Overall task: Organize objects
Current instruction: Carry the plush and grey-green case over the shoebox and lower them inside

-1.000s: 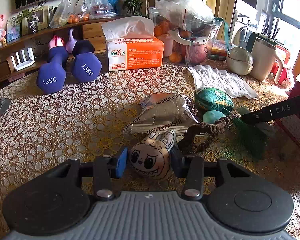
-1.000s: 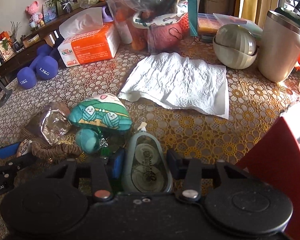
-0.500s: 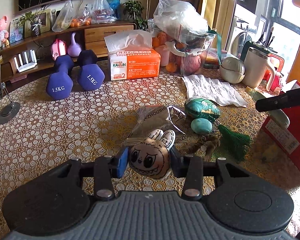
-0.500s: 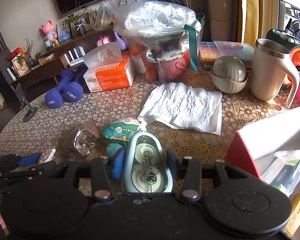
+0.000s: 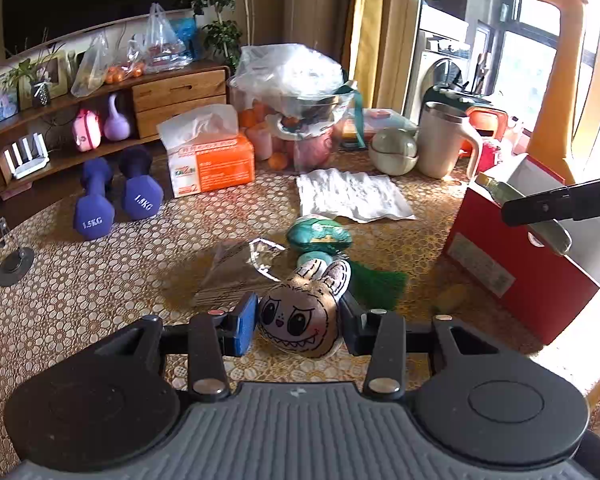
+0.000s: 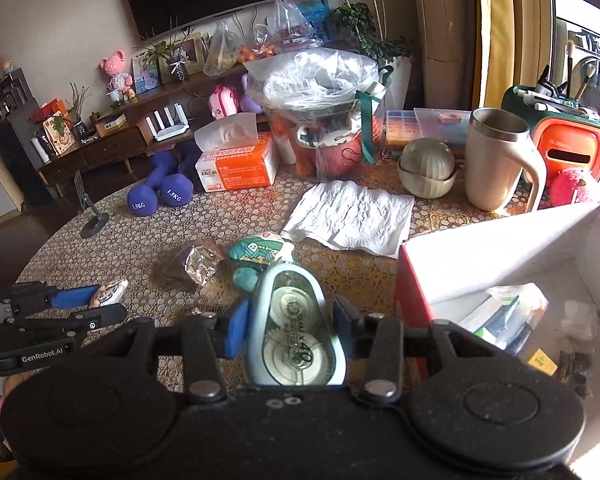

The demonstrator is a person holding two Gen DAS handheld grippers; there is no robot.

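Two tools, both loaded right now: left tool (image 5: 298,326) clamping the little plush monster face (image 5: 300,320) between its pads, right tool (image 6: 288,328) pinching the correction tape dispenser (image 6: 294,332) by its flat sides. Both being carried clear above the surface (image 5: 80,280), nothing dragging.

Probably heading for the red box (image 6: 500,248), sitting open at about 3 o'clock in the right view and at 2 o'clock in the left one. Already some packets lying in the bottom, so aiming for a free patch rather than dumping on top.

Tips for doing it cleanly:
- Keeping the grip firm on the plush, since soft and squishy, likely slipping if loosened early.
- Clearing the box's near wall before lowering, not clipping the white inner edge.
- Going one at a time, right one first since closer, so not bumping tools over the opening.
- Releasing low inside, not dropping from high up.

Still waiting at 12 o'clock of the left tool: teal pouch (image 5: 319,234), foil packet (image 5: 240,268), green tassel (image 5: 376,284).
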